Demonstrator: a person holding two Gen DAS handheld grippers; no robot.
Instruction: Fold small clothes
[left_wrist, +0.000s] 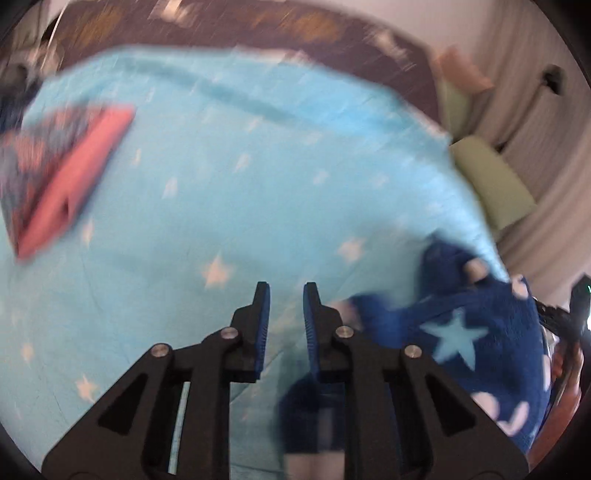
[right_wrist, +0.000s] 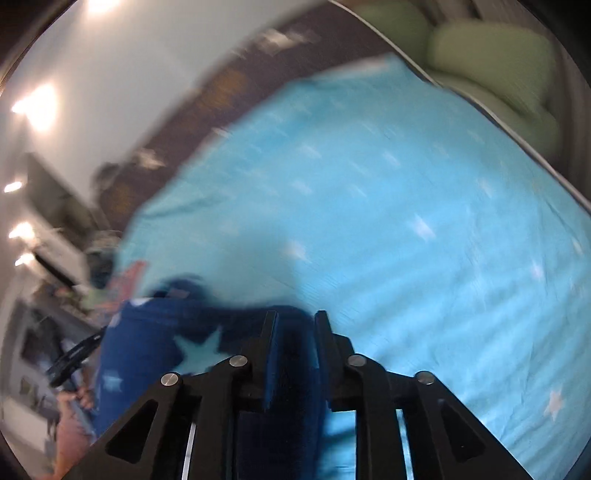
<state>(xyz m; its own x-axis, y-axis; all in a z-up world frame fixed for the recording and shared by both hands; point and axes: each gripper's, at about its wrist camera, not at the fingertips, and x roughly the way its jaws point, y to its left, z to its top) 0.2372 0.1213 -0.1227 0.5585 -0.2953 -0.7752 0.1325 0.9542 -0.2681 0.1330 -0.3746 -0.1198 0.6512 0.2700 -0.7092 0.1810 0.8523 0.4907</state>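
Observation:
A dark blue fleece garment (left_wrist: 480, 332) with pale stars lies bunched at the right of the left wrist view, on a light blue starred bed sheet (left_wrist: 258, 166). My left gripper (left_wrist: 286, 295) hovers just left of it. Its jaws stand a narrow gap apart, with sheet showing between the tips. A dark blue fold sits low beside the right finger. In the right wrist view the same garment (right_wrist: 147, 339) spreads to the left. My right gripper (right_wrist: 295, 317) is shut on its dark edge, which fills the gap between the pads. Both views are blurred.
A folded pink and patterned piece of clothing (left_wrist: 66, 177) lies at the sheet's left side. Green cushions (left_wrist: 491, 177) (right_wrist: 491, 55) sit past the bed's far edge. A dark patterned floor borders the bed (right_wrist: 406, 221). A person's hand (right_wrist: 74, 398) shows at the left.

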